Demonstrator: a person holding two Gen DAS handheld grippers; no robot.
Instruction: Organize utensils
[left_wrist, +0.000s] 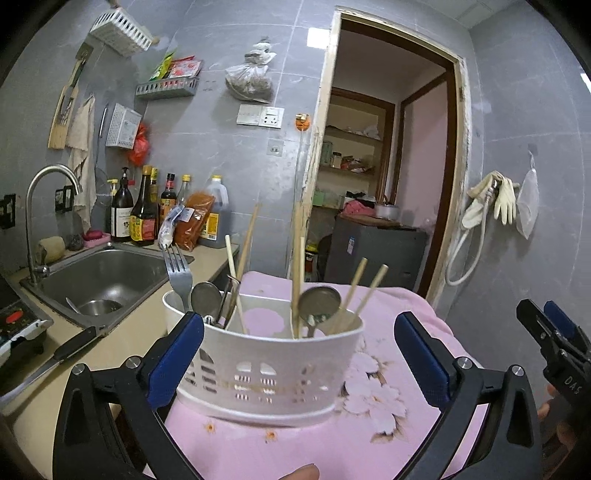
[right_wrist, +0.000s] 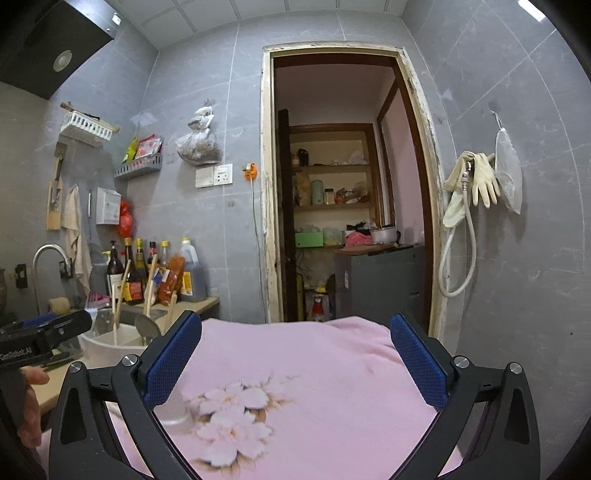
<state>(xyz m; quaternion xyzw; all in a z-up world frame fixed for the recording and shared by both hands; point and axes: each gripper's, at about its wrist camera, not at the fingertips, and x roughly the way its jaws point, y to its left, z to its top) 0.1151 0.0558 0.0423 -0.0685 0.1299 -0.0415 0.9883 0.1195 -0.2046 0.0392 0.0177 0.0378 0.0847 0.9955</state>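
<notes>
Utensils (left_wrist: 255, 280) stand in a white caddy (left_wrist: 273, 373) on pink cloth (left_wrist: 388, 435); both grippers' fingers (left_wrist: 177, 354) spread, empty.

Pink floral cloth (left_wrist: 406, 435) covers the raised surface w/ white utensil caddy (left_wrist: 266, 373) standing directly on it, beside beige counter (left_wrist: 122, 347) w/ black-handled knife (left_wrist: 70, 350) lying flat near the steel sink (left_wrist: 110, 273).

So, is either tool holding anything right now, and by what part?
Nothing is held. The left tool stands open with the white utensil caddy between its fingers but not gripped; the right tool is open over the pink cloth.
</notes>
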